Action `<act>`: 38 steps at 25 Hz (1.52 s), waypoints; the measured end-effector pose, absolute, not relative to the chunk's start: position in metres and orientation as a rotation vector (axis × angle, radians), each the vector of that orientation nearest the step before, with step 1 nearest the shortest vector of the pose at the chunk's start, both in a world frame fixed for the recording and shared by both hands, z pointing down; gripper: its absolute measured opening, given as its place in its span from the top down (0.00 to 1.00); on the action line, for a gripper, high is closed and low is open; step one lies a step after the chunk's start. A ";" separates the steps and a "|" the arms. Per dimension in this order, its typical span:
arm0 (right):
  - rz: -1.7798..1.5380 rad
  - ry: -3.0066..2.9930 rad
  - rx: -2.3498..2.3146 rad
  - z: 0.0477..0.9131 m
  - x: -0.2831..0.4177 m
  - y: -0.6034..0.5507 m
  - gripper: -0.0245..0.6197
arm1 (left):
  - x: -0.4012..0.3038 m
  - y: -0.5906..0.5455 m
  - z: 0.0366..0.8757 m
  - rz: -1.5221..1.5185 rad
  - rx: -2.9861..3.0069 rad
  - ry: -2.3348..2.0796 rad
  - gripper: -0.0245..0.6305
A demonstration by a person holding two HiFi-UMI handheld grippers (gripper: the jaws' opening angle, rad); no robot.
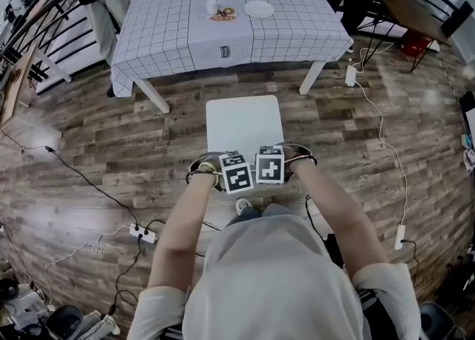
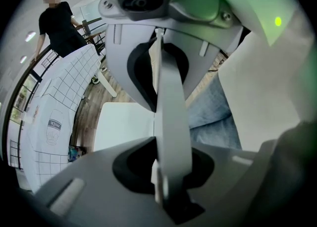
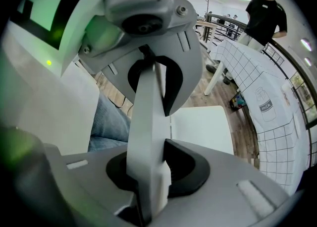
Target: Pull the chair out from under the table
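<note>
The chair's white seat stands on the wood floor, clear of the checked-cloth table. Both grippers point steeply down at the top of the chair's back, side by side. My left gripper is shut on the pale chair back, which runs as a slab between its jaws, with the seat beyond. My right gripper is shut on the same back, the seat behind it. The marker cubes hide the jaws in the head view.
A plate and a cup sit on the table. Power strips and cables lie on the floor on both sides. A person in black stands past the table. Dark railings are at far left.
</note>
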State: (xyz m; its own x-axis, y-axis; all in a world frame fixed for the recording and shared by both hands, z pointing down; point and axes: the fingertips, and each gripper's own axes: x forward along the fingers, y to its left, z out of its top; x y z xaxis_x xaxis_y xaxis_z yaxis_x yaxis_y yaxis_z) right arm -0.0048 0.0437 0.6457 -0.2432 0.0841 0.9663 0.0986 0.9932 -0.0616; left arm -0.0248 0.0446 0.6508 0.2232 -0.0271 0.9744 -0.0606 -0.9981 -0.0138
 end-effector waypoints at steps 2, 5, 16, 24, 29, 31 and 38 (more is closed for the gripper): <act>-0.017 -1.818 -0.135 0.646 -0.004 0.046 0.84 | -0.025 0.047 0.651 1.941 2.433 -0.087 0.84; -0.019 -1.818 -0.137 0.646 -0.004 0.050 0.84 | -0.024 0.051 0.651 1.936 2.430 -0.091 0.84; -0.021 -1.822 -0.141 0.646 -0.004 0.055 0.84 | -0.024 0.056 0.651 1.921 2.424 -0.111 0.84; -0.009 -1.829 -0.139 0.646 -0.003 0.055 0.84 | -0.022 0.056 0.651 1.899 2.420 -0.116 0.84; 0.009 -1.831 -0.134 0.645 -0.003 0.054 0.84 | -0.022 0.056 0.650 1.887 2.421 -0.121 0.84; 0.018 -1.835 -0.130 0.645 -0.004 0.054 0.83 | -0.022 0.055 0.650 1.882 2.418 -0.122 0.84; 0.016 -1.842 -0.113 0.644 -0.004 0.055 0.83 | -0.023 0.057 0.649 1.888 2.415 -0.127 0.83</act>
State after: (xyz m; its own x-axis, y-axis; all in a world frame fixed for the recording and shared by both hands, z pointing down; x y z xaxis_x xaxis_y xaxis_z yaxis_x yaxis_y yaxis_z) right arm -0.0036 0.0552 0.6444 -0.2669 0.0860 0.9599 0.0697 0.9951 -0.0697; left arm -0.0231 0.0565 0.6488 0.2403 -0.0197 0.9705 -0.1106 -0.9938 0.0072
